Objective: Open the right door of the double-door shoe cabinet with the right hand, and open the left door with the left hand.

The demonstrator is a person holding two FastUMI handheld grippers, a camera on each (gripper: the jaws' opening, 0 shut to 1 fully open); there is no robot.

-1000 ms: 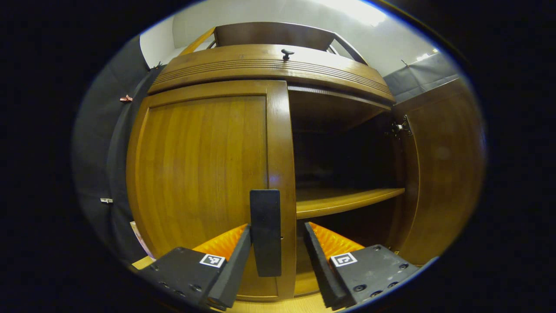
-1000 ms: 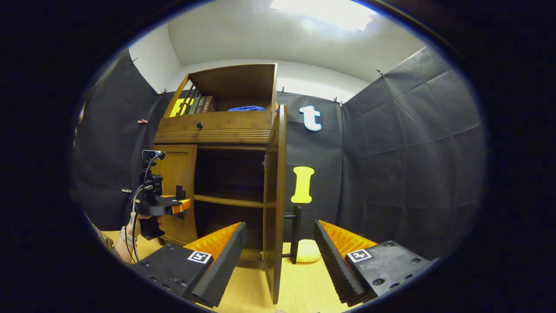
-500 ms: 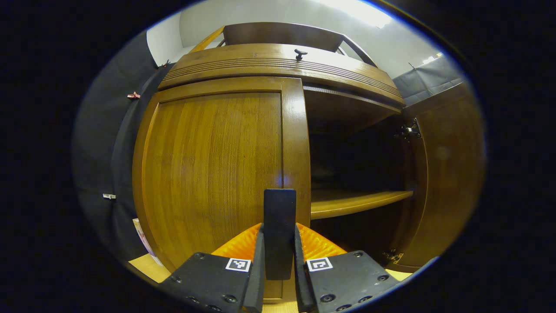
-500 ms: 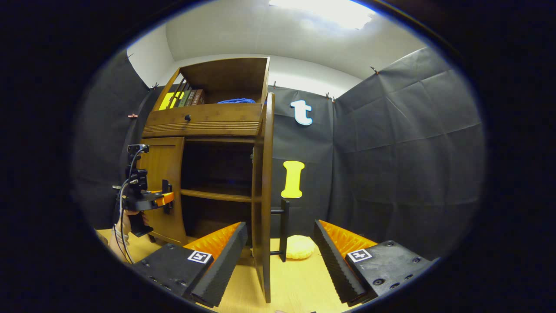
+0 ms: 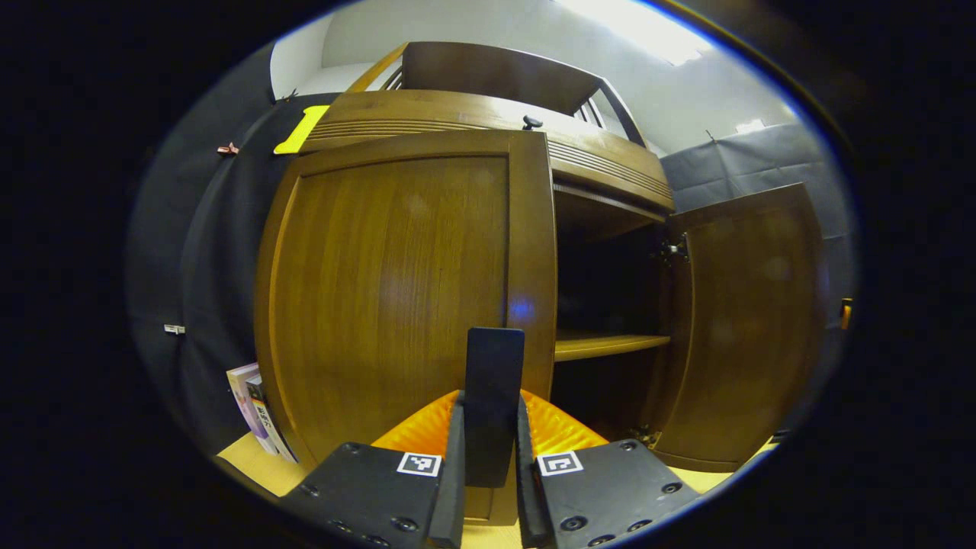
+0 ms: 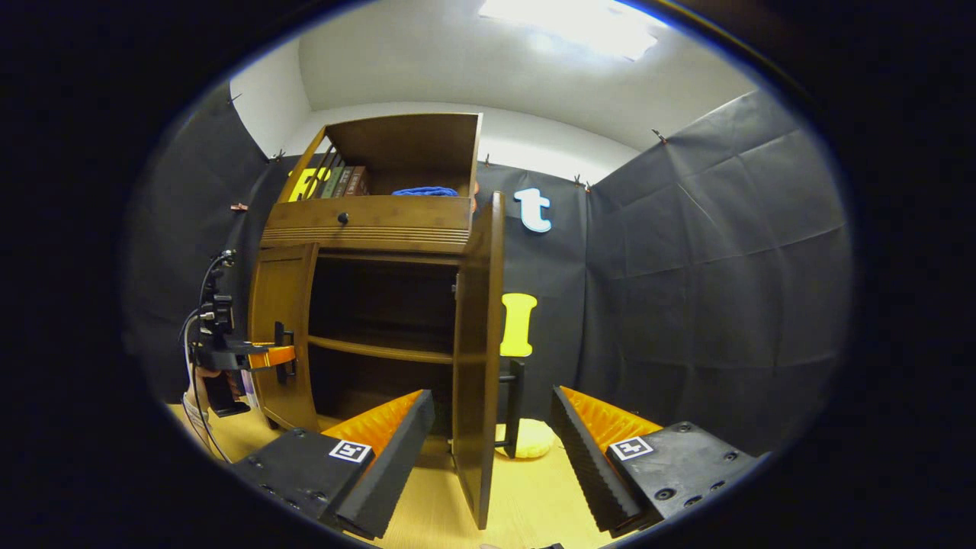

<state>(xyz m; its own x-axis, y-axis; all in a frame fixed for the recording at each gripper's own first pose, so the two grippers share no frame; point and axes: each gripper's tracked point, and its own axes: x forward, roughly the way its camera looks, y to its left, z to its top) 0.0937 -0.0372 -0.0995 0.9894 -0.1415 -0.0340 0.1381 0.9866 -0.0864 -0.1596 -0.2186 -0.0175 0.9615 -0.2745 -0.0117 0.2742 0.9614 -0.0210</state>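
A: Where is the work now?

B: The left gripper [image 5: 488,473] has its fingers pressed on both sides of the flat dark bar handle [image 5: 494,404] of the brown wooden left door [image 5: 396,290] of the shoe cabinet. This door stands a little out from the cabinet front, I think; it is not wide open. The brown wooden right door [image 5: 743,320] is swung far out already.

A: And the other one?

B: The right gripper [image 6: 492,465] has its fingers spread and holds nothing. The edge of the right door and its dark handle [image 6: 515,404] stand between them, without touching as far as I can see.

A: How should the left door be pulled well?

B: In my opinion, keep the pinch firm and lead the handle on a curve around the hinge side, not straight back, so the fingers do not slip off.

A: What does each view add?

B: The right gripper view shows the left gripper [image 6: 271,357] from the side with a hand [image 6: 200,379] under it, the row of books [image 6: 335,183] and a blue thing on top, and a pale yellow soft thing [image 6: 530,438] on the light wooden floor [image 6: 526,496]. The left gripper view shows the grip from near, the inner wooden shelf [image 5: 610,345] and some books [image 5: 255,404] standing beside the cabinet.
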